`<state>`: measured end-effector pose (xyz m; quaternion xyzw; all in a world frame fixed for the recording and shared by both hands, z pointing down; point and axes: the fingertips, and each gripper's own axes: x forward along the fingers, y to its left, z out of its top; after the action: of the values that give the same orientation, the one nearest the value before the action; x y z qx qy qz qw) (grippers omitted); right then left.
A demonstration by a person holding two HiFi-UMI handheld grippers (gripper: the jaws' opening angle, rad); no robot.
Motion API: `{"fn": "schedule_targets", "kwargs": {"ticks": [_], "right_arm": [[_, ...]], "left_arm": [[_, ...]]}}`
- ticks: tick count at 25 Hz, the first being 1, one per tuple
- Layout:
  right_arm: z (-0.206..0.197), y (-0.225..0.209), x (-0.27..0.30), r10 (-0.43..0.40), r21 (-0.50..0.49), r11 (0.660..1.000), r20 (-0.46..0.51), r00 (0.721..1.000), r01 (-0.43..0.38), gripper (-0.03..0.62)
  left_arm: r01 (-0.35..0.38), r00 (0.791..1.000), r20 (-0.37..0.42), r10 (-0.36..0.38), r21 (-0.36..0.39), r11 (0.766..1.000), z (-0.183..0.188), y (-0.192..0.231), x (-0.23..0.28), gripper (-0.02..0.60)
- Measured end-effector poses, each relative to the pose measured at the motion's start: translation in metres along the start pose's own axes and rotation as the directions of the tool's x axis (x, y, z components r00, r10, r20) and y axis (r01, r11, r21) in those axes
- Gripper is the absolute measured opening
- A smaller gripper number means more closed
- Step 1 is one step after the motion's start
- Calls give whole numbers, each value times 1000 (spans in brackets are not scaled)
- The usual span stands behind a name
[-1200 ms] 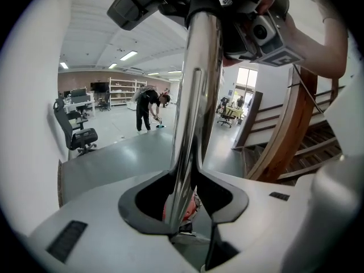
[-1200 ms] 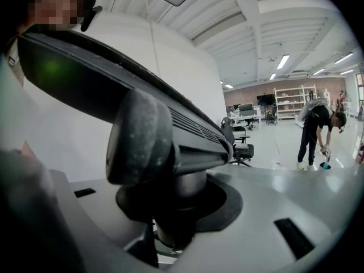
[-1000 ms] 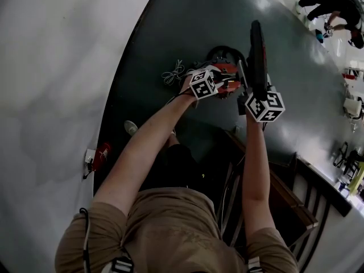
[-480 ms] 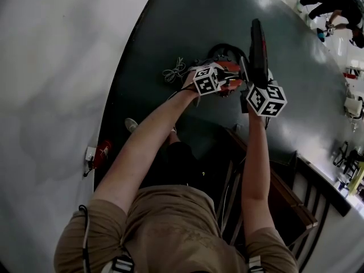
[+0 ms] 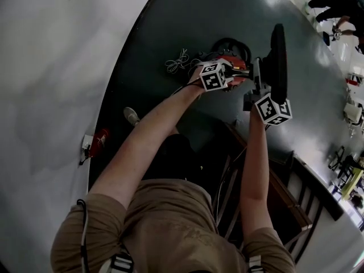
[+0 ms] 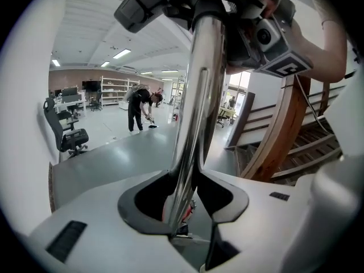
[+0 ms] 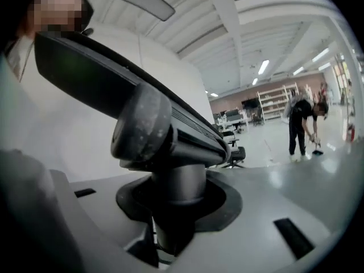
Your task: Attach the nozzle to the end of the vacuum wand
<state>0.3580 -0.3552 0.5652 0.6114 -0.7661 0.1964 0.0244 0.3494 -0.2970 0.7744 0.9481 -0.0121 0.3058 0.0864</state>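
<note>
Staircase (image 6: 284, 124) (wooden) beside wand (image 6: 196, 95), coiled cable (image 5: 177, 61) on floor (image 5: 193, 16)

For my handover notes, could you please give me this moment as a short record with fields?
left gripper: shut on the chrome wand
right gripper: shut on the nozzle, at its round neck
join: the nozzle is at the wand's far end; whether it is fully seated cannot be told
vacuum body: red and black, on the floor
background: a person bends over, far across the room
</note>
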Motion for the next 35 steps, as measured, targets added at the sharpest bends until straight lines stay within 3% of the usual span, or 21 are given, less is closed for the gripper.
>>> {"fn": "schedule_targets", "kwargs": {"ticks": [2, 6, 10, 12, 14, 16, 20, 26, 29, 35], "right_arm": [[-1, -2, 1, 20, 45, 999, 0, 1000, -20, 143], [0, 5, -2, 10, -26, 1000, 84, 996, -8, 141], [0, 11, 6, 26, -57, 998, 25, 999, -24, 141], [0, 9, 6, 9, -70, 998, 22, 1000, -7, 141], [-1, 8, 2, -5, -74, 997, 46, 999, 8, 141], [0, 10, 0, 12, -81, 997, 37, 999, -8, 141], [-4, 10, 13, 46, -38, 998, -96, 994, -50, 140], [-6, 9, 23, 130, -19, 991, -122, 984, -133, 140], [-3, 14, 21, 99, -85, 991, -55, 994, -104, 140], [-8, 19, 28, 44, -155, 985, -189, 981, -74, 137]], "left_arm": [[1, 1000, -6, -1, 6, 1000, 0, 0, -2, 163], [-3, 1000, -15, 3, -1, 1000, -4, 2, -3, 163], [-18, 1000, -22, 18, -17, 1000, -2, 8, -6, 164], [3, 998, 70, -1, -28, 1000, 14, 5, -19, 164], [16, 979, 203, -10, -30, 999, 37, -1, -42, 169], [-8, 969, 245, 8, -2, 1000, 49, -3, -53, 160], [-50, 971, 236, 46, 9, 999, 50, 2, -50, 146], [-60, 981, 185, 55, 20, 998, 48, 6, -50, 143], [-70, 982, 176, 69, -1, 998, 46, 7, -51, 143], [-94, 986, 137, 93, 3, 996, 47, 14, -52, 140]]}}
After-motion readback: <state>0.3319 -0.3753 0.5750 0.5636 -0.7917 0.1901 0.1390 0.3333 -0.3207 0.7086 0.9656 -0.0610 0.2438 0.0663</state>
